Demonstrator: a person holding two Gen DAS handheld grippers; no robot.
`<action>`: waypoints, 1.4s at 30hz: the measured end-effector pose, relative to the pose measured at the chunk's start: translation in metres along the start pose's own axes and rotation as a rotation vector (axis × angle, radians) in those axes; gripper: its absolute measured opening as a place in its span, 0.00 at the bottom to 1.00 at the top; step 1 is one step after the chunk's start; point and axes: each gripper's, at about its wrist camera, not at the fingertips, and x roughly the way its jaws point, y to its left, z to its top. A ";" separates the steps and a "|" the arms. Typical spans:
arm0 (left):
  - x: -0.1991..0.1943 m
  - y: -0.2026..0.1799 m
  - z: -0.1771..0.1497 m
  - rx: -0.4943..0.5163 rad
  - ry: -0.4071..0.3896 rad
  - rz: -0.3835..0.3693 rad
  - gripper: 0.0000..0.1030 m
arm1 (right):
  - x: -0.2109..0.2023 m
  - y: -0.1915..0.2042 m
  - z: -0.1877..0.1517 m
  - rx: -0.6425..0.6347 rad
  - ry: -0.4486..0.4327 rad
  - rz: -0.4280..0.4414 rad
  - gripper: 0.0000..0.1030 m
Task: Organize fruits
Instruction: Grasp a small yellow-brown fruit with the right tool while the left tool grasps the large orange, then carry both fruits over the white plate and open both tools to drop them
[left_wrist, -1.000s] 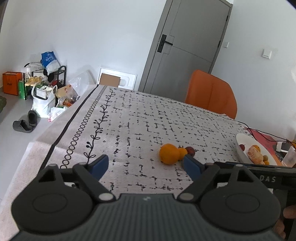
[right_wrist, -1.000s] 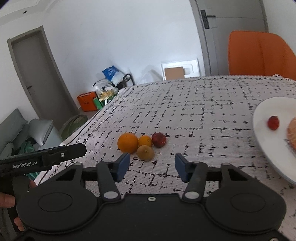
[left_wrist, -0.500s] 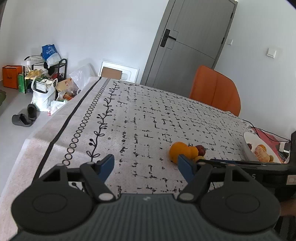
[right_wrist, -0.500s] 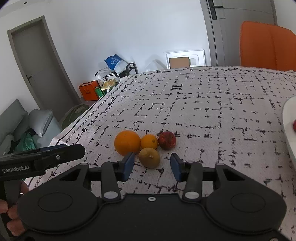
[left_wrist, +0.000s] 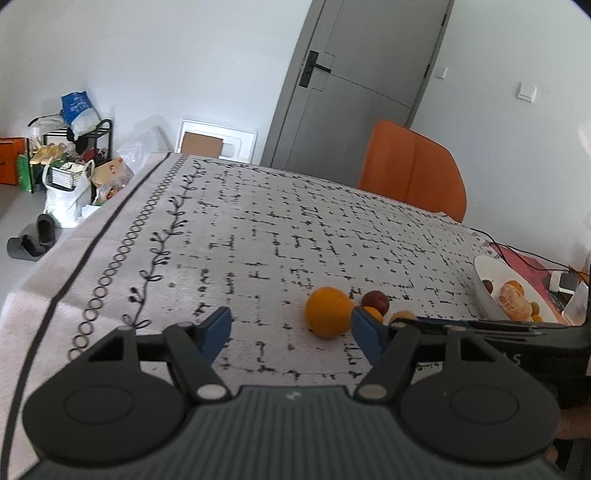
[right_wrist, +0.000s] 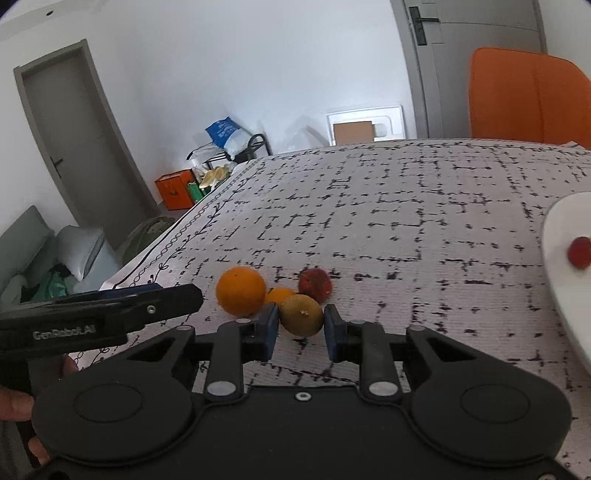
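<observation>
The right tool (right_wrist: 300, 328) has its blue pads either side of the brownish-yellow fruit (right_wrist: 301, 314), very close to it or just touching; I cannot tell whether it is gripped yet. The left tool (left_wrist: 291, 330) is spread wide and holds nothing, poised on the near left of the cluster.

The risk, as I judge it, lies in the crowding. That fruit sits against the small orange (right_wrist: 279, 295), with the large orange (right_wrist: 241, 291) to its left and the red fruit (right_wrist: 314, 285) just behind. All are round and smooth-skinned, so a pad closing off-centre could squeeze the fruit out forwards or nudge its neighbours into rolling across the table (right_wrist: 406, 229). A hard pinch might also bruise the skin.

The tablecloth is a woven, slightly nubby fabric with a black broken-grid print, which should slow a roll somewhat. The white plate (right_wrist: 561, 258), glossy and shallow, lies on the right with a small red fruit (right_wrist: 580, 252) in it; a fruit dropped onto its slick face may skid.
</observation>
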 end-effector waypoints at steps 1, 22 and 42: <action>0.003 -0.002 0.000 0.004 0.003 -0.002 0.65 | -0.002 -0.001 0.000 0.004 -0.002 -0.005 0.24; 0.024 -0.028 -0.004 0.028 0.001 -0.033 0.33 | -0.058 -0.038 -0.015 0.090 -0.074 -0.117 0.24; 0.001 -0.094 0.002 0.114 -0.035 -0.111 0.33 | -0.116 -0.079 -0.020 0.164 -0.184 -0.176 0.24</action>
